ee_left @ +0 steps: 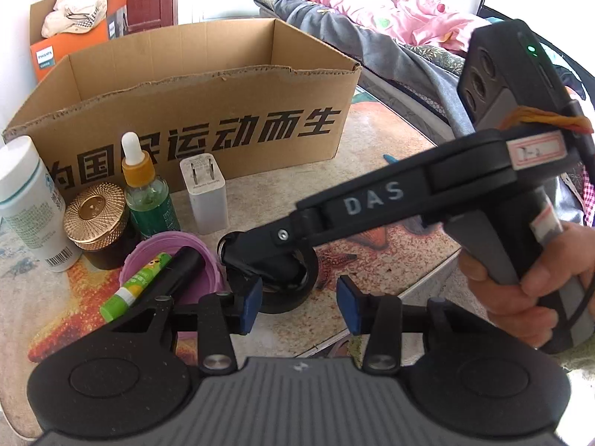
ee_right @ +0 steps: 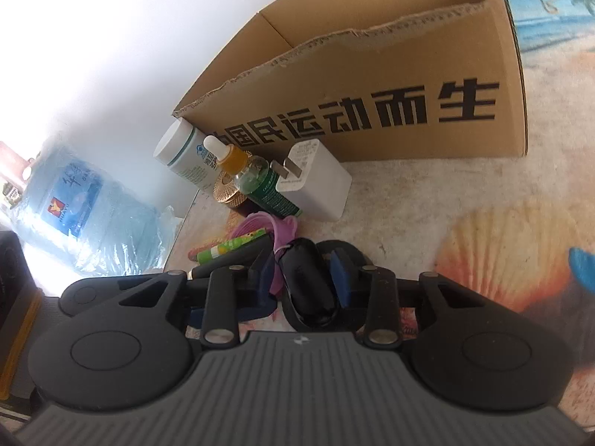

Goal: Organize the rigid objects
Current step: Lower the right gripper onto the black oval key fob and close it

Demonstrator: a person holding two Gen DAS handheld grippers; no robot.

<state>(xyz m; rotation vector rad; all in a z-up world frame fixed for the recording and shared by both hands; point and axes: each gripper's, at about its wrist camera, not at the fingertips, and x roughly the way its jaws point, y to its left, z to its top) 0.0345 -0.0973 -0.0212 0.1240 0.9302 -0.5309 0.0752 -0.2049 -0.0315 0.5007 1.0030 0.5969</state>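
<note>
Step in hand: pick-up of the black tape roll (ee_left: 286,290), first item to go into the cardboard box (ee_left: 208,119). Nothing shows inside the box from these views, so I judge the task is barely started.

Right gripper (ee_right: 303,278): jaws narrowed and straddling one wall of the roll. One pad sits in the roll's hole, the other outside it. In the right wrist view the right-hand pad lies against the black wall. On the left side a sliver of purple shows between pad and roll, so I can't tell whether the pinch is actually seated. The left wrist view shows its tip coming in from the right of frame and dipping into the roll at lower centre, with the person's hand (ee_left: 520,278) on the grip.

Left gripper (ee_left: 300,301): part open, holding nothing, only table mat (ee_left: 390,223) between the pads. The roll sits just beyond its left pad, not between the jaws.

The roll lies flat on the mat, lower centre of the left view, touching or just beside the purple dish (ee_left: 163,249) that holds a green stick (ee_left: 137,282). The box stands behind it, filling the upper middle of the frame, open at the top.

Next move, my call:
- confirm the pinch on the wall
- lift straight up so the roll doesn't drag the dish
- clear the box's ragged front rim, then let go inside

Risks:
- a wall-only grip lets the roll swing
- the left gripper is close and should back off first
</note>
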